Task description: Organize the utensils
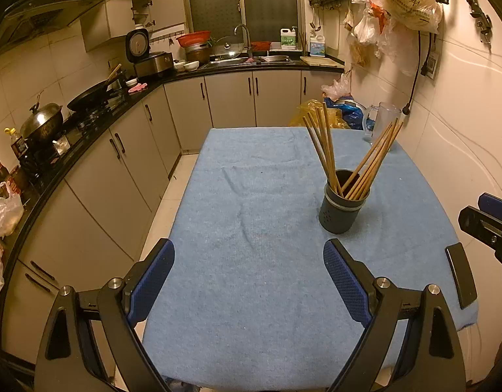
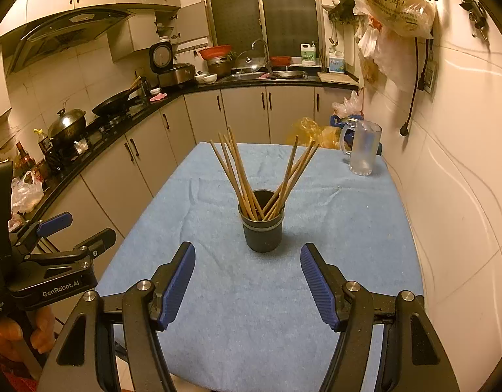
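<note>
The left gripper point(image 1: 249, 274) hangs over the near part of the blue cloth point(image 1: 251, 212) with its blue-padded jaws spread wide and nothing between them; neither pad touches anything but air above the fabric. The right gripper point(image 2: 247, 277) is likewise parted, a little less widely, empty, and aimed down at the dark holder point(image 2: 262, 228), which stands upright on the cloth just beyond its fingertips at about 12 o'clock, apart from both pads. From the left wrist view the same holder sits at roughly 1 o'clock. The chopsticks point(image 2: 251, 176) stand inside it, fanned into two bunches, one leaning toward 11 o'clock and the other toward 1 o'clock. A clear glass mug point(image 2: 362, 150) stands at the cloth's far right corner, near the wall. A flat black object point(image 1: 460, 274) lies at the cloth's right edge.
</note>
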`<state>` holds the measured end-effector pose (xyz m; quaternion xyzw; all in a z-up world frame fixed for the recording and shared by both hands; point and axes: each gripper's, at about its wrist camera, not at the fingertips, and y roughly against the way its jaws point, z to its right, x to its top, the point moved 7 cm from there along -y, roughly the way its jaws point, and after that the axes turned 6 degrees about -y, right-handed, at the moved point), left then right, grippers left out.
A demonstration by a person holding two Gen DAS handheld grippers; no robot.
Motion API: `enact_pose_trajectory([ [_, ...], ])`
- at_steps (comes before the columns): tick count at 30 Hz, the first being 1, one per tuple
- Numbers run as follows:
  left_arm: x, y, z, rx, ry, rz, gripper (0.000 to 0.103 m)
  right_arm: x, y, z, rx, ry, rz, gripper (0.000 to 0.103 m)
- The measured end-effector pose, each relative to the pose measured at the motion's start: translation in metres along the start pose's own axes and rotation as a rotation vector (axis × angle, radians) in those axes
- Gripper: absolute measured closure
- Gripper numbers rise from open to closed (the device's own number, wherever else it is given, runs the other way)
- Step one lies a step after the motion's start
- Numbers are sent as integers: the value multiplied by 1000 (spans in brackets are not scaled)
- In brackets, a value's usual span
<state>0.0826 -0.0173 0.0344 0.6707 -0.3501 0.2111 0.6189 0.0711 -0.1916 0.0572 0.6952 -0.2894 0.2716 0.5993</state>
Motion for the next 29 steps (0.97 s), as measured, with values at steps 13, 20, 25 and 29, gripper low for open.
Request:
enact_pose_trajectory([
  [13, -1, -1, 3, -1, -6, -3, 11, -5, 1, 1, 0, -3, -7, 31],
  [20, -7, -4, 5, -7, -11, -7, 11, -7, 1, 2, -2, -5, -11, 31],
  [25, -7, -5, 8, -22, -11, 10, 11, -10, 1, 5, -3, -7, -16, 31],
  [29, -7, -15, 7, -28, 6, 6, 11, -14, -7, 15, -5, -31, -43, 27],
])
